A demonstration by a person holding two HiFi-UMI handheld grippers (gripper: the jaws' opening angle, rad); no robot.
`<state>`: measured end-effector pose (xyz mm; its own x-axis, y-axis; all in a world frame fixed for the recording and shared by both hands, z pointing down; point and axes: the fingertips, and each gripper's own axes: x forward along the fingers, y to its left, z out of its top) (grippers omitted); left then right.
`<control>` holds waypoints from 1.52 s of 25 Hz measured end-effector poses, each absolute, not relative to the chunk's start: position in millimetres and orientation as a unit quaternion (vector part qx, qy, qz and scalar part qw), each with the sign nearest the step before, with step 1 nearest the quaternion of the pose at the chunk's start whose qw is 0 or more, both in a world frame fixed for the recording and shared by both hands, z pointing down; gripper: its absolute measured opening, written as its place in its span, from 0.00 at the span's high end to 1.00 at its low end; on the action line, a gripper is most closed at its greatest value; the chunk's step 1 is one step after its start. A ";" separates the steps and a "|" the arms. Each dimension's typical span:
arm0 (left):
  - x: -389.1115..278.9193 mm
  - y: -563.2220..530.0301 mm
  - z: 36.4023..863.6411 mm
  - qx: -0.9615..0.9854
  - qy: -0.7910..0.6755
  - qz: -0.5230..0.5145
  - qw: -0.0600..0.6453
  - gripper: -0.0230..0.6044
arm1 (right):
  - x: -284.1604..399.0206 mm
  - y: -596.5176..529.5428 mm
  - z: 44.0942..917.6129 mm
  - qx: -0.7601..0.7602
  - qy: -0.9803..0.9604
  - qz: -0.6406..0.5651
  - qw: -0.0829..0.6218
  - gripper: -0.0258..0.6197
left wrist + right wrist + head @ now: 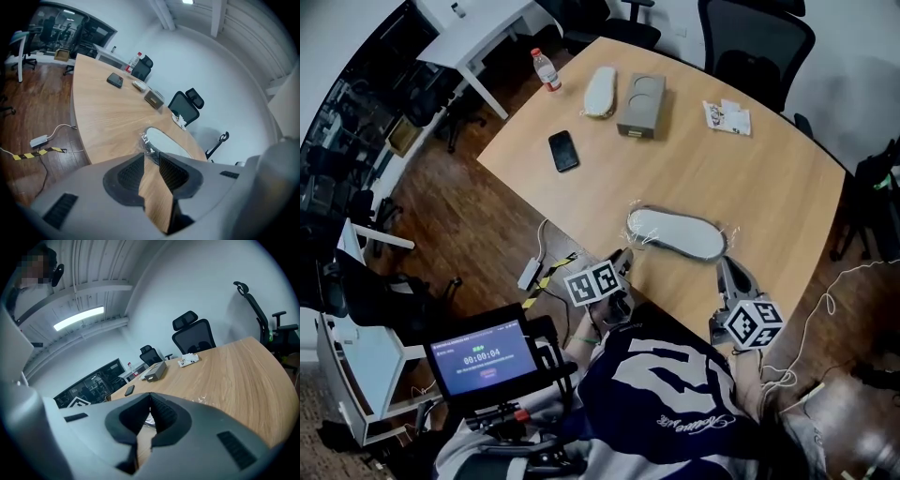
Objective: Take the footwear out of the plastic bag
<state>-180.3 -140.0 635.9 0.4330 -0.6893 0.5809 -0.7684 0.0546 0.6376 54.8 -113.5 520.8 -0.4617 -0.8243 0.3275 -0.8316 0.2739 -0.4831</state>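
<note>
Five loose things lie on the far half of the wooden table (787, 187): a bottle (547, 69), a pale shoe (600, 91), a grey box (641, 104), a phone (563, 150) and a paper packet (727, 116), all well apart from the grippers. The white footwear (677, 233) lies inside its clear plastic bag (146, 140) close to the near edge. The left gripper (623, 261) sits at the bag's left end, its jaws parted over bare wood with the crinkled plastic just past the tips. The right gripper (727, 270) angles down at the bag's right end, its jaws pressed together.

My pale wooden worktop (750, 169) stands on a dark plank floor (459, 216). Black office chairs (755, 42) sit at twelve o'clock, a white desk (478, 33) at ten. White walls (211, 70); a strip light (77, 318) glows overhead.
</note>
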 end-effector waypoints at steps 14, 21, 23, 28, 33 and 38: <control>-190.2 -153.6 647.3 0.636 -0.547 0.014 0.545 0.82 | 94.2 -114.4 528.0 0.542 -0.770 0.335 0.025 0.97; -189.4 -164.8 653.2 0.602 -0.539 -0.047 0.588 0.82 | 111.6 -106.5 573.4 0.523 -0.753 0.392 0.077 0.84; -190.0 -156.6 645.0 0.598 -0.534 -0.061 0.594 0.82 | 114.6 -93.4 580.8 0.519 -0.746 0.406 0.090 0.84; -196.6 -164.3 649.7 0.575 -0.525 -0.107 0.618 0.81 | 115.3 -93.1 606.6 0.506 -0.739 0.433 0.096 0.84; -198.3 -178.9 654.4 0.565 -0.523 -0.122 0.626 0.76 | 113.3 -98.2 614.0 0.505 -0.737 0.440 0.091 0.84; -198.9 -188.5 667.8 0.546 -0.540 -0.121 0.629 0.78 | 116.3 -98.5 621.2 0.506 -0.734 0.443 0.094 0.81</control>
